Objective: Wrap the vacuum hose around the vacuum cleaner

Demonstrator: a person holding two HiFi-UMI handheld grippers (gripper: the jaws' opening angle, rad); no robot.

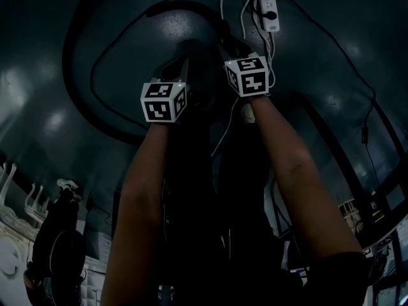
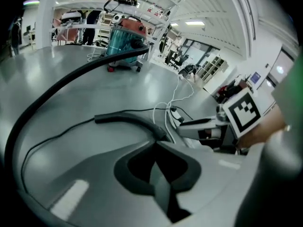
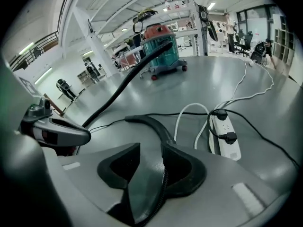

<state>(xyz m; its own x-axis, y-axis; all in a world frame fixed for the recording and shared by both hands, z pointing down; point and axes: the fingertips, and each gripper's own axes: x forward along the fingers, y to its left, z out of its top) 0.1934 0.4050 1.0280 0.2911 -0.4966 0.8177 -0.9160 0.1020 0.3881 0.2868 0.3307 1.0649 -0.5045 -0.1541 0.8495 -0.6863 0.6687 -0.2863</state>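
The teal vacuum cleaner with a red top (image 2: 124, 37) (image 3: 163, 46) stands far across the grey floor. Its black hose (image 2: 47, 91) (image 3: 123, 86) (image 1: 73, 75) runs from it in a long arc over the floor. The hose's curved end piece (image 2: 130, 118) (image 3: 149, 124) lies just ahead of both grippers. My left gripper (image 2: 156, 143) is shut, with nothing between its pads. My right gripper (image 3: 151, 145) is open; only floor shows in the gap. In the head view both marker cubes, left (image 1: 164, 101) and right (image 1: 247, 75), sit side by side above the end piece.
A white power strip (image 3: 225, 136) (image 1: 269, 11) with a black plug and white cables (image 3: 246, 91) lies right of the hose end. A thin black cord (image 2: 57, 138) runs along the floor inside the hose's arc. People (image 2: 90, 20) and shelving stand in the far background.
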